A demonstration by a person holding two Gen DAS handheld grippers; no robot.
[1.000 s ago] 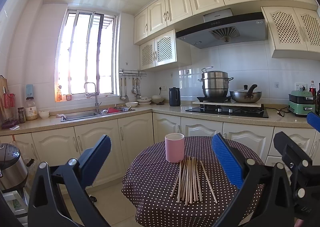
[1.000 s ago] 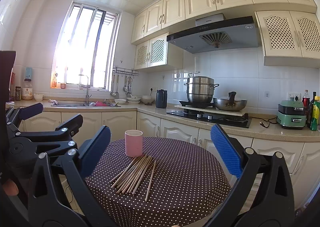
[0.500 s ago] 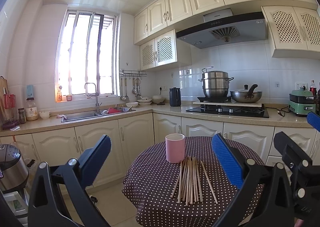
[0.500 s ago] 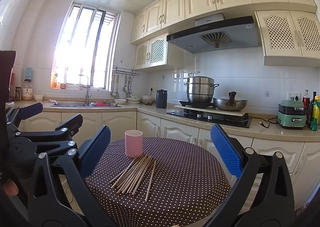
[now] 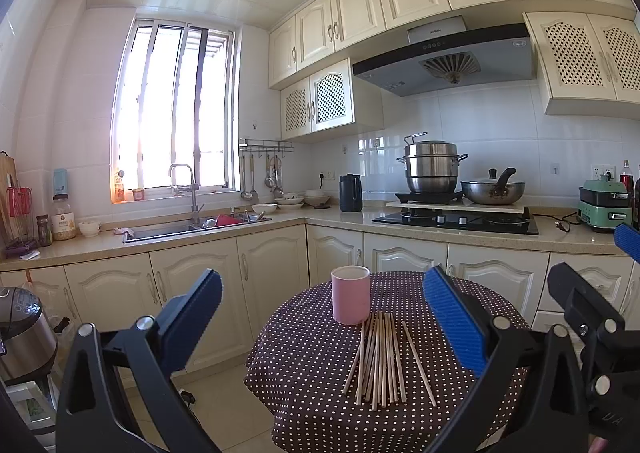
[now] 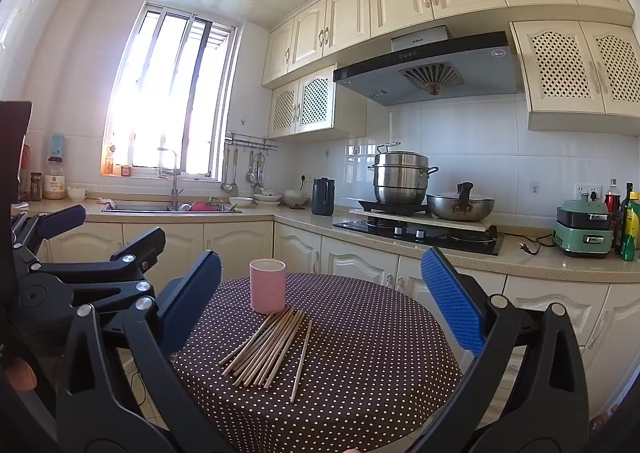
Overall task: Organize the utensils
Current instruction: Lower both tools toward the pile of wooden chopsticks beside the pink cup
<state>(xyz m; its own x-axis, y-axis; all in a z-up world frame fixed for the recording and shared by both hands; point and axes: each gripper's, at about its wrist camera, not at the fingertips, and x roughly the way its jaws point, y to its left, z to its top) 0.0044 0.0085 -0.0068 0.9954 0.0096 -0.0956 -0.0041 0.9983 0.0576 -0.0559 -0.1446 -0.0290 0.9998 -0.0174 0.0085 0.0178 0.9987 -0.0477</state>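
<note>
- The left gripper (image 5: 320, 317) is up in the air, near the round table (image 5: 320, 413). Its two blue fingers are spread wide and hold nothing.
- The right gripper (image 6: 320, 301) is up in the air too. Its fingers are also spread wide and hold nothing.
- A pink cup (image 5: 351, 300) stands upright on the dotted tablecloth.
- A bunch of wooden chopsticks (image 5: 380, 363) lies flat on the cloth, just beside the cup.
- One chopstick (image 6: 301, 361) lies a little apart from the bunch.
</note>
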